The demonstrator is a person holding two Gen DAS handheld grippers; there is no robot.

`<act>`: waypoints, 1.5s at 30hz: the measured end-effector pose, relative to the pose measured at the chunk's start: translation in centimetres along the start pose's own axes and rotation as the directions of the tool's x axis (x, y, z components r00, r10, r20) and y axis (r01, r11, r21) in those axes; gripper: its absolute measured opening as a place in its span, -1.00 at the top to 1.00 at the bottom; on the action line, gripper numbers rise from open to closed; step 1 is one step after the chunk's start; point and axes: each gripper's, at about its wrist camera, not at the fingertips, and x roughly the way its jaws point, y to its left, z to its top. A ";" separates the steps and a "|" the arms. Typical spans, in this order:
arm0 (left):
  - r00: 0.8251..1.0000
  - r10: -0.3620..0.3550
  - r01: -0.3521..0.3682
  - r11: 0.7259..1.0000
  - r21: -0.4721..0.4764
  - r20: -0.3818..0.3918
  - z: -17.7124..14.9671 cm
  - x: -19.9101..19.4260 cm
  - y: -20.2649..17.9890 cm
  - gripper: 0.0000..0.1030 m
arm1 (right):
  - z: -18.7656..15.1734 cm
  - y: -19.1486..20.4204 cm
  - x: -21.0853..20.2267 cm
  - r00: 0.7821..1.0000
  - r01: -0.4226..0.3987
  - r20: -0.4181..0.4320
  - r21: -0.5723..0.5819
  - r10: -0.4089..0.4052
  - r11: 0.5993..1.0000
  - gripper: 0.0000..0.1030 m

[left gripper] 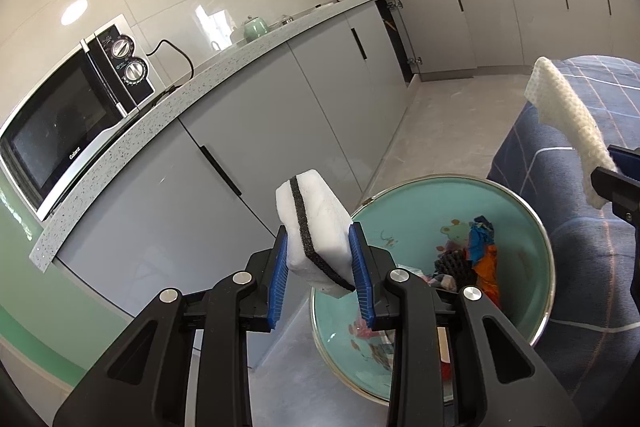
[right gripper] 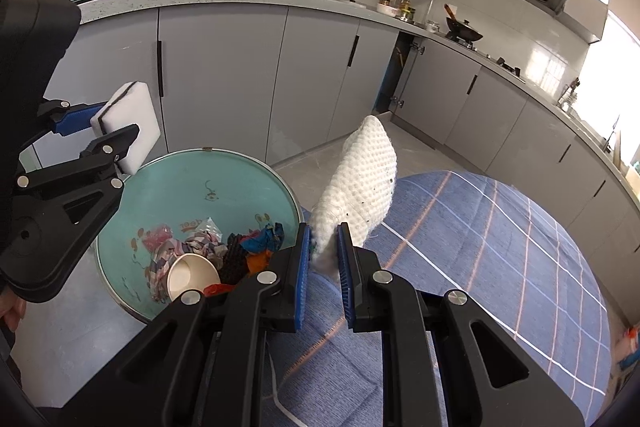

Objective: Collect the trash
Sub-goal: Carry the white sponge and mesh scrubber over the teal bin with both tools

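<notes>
The left gripper [left gripper: 322, 267] squeezes a white sponge [left gripper: 316, 227] tight, up in the air just over the near rim of the green bin [right gripper: 240, 167]. The right gripper [right gripper: 323, 259] pinches a white bumpy cloth [right gripper: 360, 179] beside the bin, above the blue checked cloth [right gripper: 500, 247]. To do this well, I think each hand should come right over the bin's middle before letting go, so nothing lands on the floor.

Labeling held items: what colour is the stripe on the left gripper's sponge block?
Black, through the white rectangular sponge block; clearest in the left wrist view.
</notes>
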 end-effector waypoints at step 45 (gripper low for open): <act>1.000 0.004 -0.005 1.000 -0.024 -0.021 -0.8 1.9 1.5 0.33 | 1.4 2.7 1.5 0.995 -0.091 0.023 -0.079 0.093 0.993 0.64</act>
